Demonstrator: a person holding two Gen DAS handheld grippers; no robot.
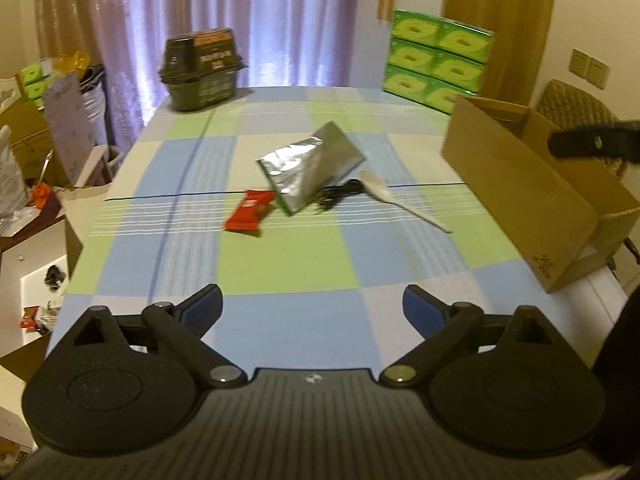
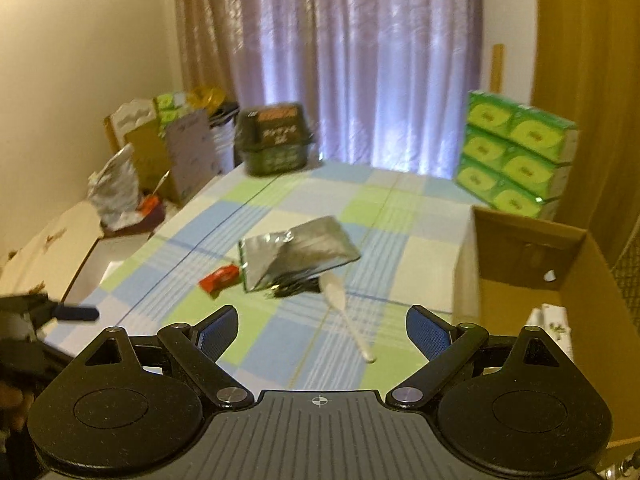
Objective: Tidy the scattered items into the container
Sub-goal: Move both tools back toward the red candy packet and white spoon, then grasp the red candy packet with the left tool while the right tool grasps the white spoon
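Note:
A silver foil pouch [image 1: 310,166] [image 2: 294,250] lies mid-table, partly over a tangled black cable [image 1: 340,196] [image 2: 294,288]. A red snack packet [image 1: 250,214] [image 2: 219,278] lies to its left, a white plastic spoon [image 1: 394,198] [image 2: 346,314] to its right. The open cardboard box [image 1: 532,184] [image 2: 532,256] stands at the table's right edge, with white items inside. My left gripper [image 1: 312,308] hovers open over the near edge of the table, well short of the items. My right gripper [image 2: 320,330] is open too, just short of the spoon's handle, with the box on its right.
A checked cloth covers the table [image 1: 280,264]. A dark basket [image 1: 202,70] [image 2: 276,142] stands at the far left corner, stacked green tissue packs [image 1: 434,60] [image 2: 514,156] at the far right. Boxes and clutter [image 1: 44,152] crowd the floor to the left. A wicker chair [image 1: 576,108] is behind the box.

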